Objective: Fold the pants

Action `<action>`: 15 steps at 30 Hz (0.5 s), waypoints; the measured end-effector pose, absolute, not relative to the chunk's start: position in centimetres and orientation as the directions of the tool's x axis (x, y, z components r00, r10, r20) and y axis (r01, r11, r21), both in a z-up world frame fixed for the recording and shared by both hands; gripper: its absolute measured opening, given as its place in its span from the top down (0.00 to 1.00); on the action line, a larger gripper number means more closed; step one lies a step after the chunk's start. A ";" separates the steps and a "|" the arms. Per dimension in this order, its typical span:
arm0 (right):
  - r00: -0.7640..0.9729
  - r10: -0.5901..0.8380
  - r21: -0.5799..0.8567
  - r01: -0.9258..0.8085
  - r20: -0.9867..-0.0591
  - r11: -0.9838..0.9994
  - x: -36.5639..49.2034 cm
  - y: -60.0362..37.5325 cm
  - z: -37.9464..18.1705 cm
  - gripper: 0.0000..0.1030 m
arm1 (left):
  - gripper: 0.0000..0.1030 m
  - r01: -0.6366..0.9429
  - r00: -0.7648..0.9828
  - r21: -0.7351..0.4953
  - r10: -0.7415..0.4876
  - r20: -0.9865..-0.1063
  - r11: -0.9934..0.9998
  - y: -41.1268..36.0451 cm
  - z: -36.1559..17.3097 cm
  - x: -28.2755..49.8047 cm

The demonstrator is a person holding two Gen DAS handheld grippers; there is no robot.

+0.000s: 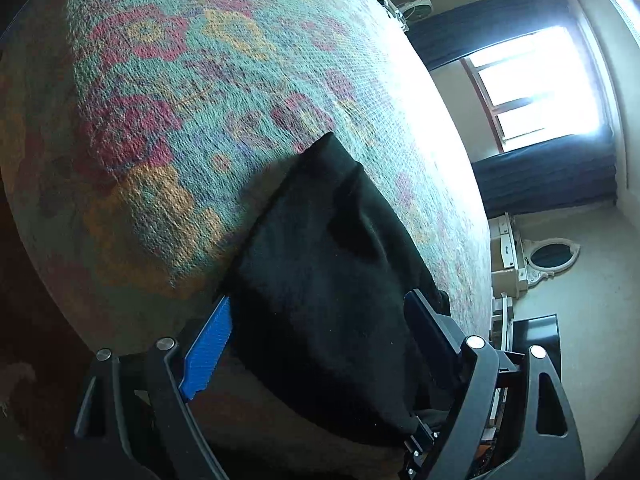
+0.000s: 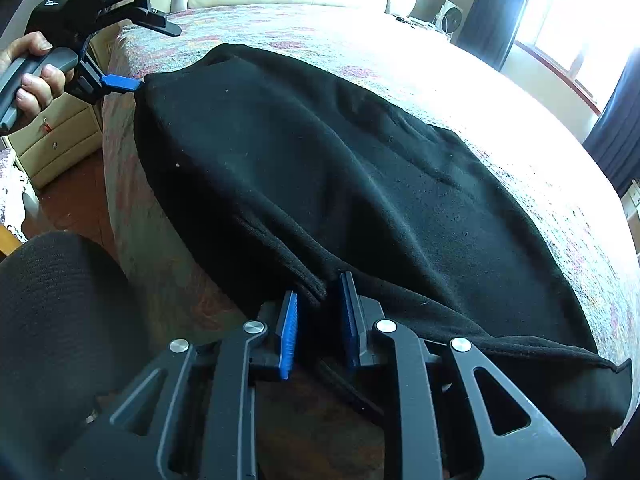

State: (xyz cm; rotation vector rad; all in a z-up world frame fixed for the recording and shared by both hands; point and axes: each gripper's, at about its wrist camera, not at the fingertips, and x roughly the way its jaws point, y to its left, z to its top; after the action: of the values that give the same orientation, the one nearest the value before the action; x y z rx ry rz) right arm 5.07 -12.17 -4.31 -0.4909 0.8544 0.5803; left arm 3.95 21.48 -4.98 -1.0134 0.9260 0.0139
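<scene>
Black pants lie spread across a bed with a floral cover; they also fill the lower middle of the left wrist view. My left gripper is open, its blue-padded fingers standing wide on either side of the pants' edge at the bed's side. It also shows at the far left of the right wrist view, at the pants' corner. My right gripper has its fingers close around a bunched hem of the pants at the bed's near edge.
The floral bed cover stretches ahead. A window with dark curtains and a white dresser stand to the right. A bedside drawer unit stands at the left. A dark round seat sits at the near left.
</scene>
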 end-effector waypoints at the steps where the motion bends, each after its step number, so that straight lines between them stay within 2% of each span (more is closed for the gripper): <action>1: 0.524 0.275 -0.169 -0.650 -0.806 0.741 5.0 -12.2 -4.3 0.81 | 0.37 -0.432 0.614 -0.689 -0.370 -0.697 0.581 21.5 -5.2 4.0; 2: 0.524 0.276 -0.168 -0.649 -0.805 0.742 5.0 -12.2 -4.3 0.80 | 0.61 -0.459 0.582 -0.646 -0.343 -0.737 0.610 21.6 -5.5 4.2; 3: 0.525 0.278 -0.167 -0.649 -0.804 0.743 5.0 -12.2 -4.3 0.80 | 0.77 -0.486 0.554 -0.610 -0.318 -0.769 0.626 21.8 -6.0 4.3; 5: 0.526 0.282 -0.162 -0.647 -0.803 0.745 5.0 -12.3 -4.2 0.80 | 0.78 -0.502 0.560 -0.635 -0.340 -0.756 0.587 22.7 -6.8 4.0; 9: 0.546 0.279 -0.176 -0.638 -0.790 0.749 4.8 -12.3 -3.8 0.80 | 0.88 -0.496 0.581 -0.651 -0.337 -0.741 0.575 23.0 -6.1 3.1; 12: 0.572 0.272 -0.197 -0.626 -0.774 0.755 4.2 -12.2 -2.8 0.81 | 0.89 -0.467 0.607 -0.662 -0.332 -0.722 0.586 22.8 -4.7 2.5; 15: 0.597 0.256 -0.245 -0.628 -0.761 0.738 3.3 -11.8 -2.2 0.82 | 0.89 -0.462 0.584 -0.629 -0.319 -0.747 0.626 23.0 -4.6 2.1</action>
State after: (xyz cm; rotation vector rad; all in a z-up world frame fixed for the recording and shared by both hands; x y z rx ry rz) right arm 3.28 -11.79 -2.17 -0.5326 0.7727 0.5420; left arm 2.11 22.99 -4.57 -0.9298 0.9808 0.0994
